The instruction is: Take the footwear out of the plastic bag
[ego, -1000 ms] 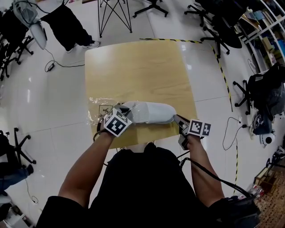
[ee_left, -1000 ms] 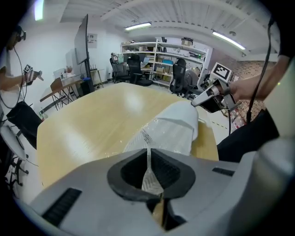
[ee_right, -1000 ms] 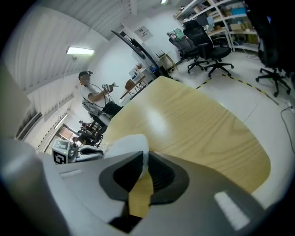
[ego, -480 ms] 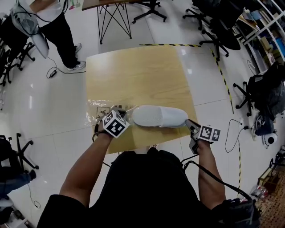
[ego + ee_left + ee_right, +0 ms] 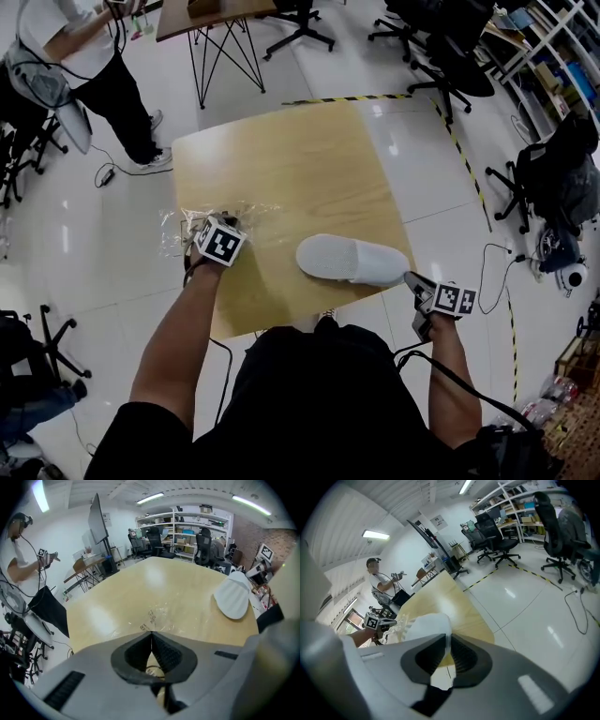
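A white slipper [image 5: 352, 260] lies on the wooden table [image 5: 300, 159] near its front right corner, fully outside the clear plastic bag [image 5: 187, 225]. My right gripper [image 5: 410, 277] is shut on the slipper's near end. In the right gripper view the white edge [image 5: 424, 627] sits between the pads. The crumpled, flat bag rests at the table's left edge. My left gripper [image 5: 230, 223] is over it, with its jaws closed together on the film [image 5: 164, 613]. The slipper [image 5: 233, 597] shows far right in the left gripper view.
A person [image 5: 66, 56] stands beyond the table's far left corner beside a small desk with metal legs [image 5: 216, 28]. Office chairs [image 5: 441, 56] and shelves stand at the back right. Yellow-black tape [image 5: 356, 97] marks the floor along the table's far and right sides.
The slipper has slid right, out of the bag, with my right gripper pulling it. My left gripper has moved left with the bag and its jaws have closed.
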{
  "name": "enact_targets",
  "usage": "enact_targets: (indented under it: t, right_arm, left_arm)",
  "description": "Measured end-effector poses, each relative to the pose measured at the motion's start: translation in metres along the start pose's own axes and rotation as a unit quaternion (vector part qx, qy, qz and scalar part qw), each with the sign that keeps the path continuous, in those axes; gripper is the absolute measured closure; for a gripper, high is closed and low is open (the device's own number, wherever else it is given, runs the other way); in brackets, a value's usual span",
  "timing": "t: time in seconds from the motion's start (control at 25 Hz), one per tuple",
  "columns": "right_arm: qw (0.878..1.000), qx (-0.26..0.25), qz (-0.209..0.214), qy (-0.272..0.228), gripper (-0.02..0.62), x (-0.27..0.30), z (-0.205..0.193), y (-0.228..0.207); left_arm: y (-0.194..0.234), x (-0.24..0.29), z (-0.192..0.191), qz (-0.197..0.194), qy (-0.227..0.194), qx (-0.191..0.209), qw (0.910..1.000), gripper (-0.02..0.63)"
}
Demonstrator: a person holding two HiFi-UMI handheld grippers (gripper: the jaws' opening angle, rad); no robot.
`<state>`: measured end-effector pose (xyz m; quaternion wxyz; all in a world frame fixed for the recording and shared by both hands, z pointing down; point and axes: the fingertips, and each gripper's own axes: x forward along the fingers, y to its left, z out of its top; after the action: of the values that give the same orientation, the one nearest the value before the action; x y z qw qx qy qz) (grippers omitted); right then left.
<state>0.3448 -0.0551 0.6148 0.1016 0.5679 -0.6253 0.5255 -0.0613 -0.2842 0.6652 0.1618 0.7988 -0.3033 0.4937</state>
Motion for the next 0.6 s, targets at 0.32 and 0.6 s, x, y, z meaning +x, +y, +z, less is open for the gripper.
enact_targets:
  t: [0.32, 0.6]
  right_arm:
    - [0.999, -0.031, 0.007, 0.032, 0.557, 0.005, -0.020, 0.017]
    - [0.997, -0.040, 0.043, 0.049, 0.557, 0.034, -0.025, 0.056]
  left_arm:
    - [0.000, 0.007, 0.061, -0.021, -0.053, -0.072, 0.9958, 0.597]
    - [-0.052, 0.014, 0.105, -0.055, -0.087, -0.016, 0.9945, 0.590]
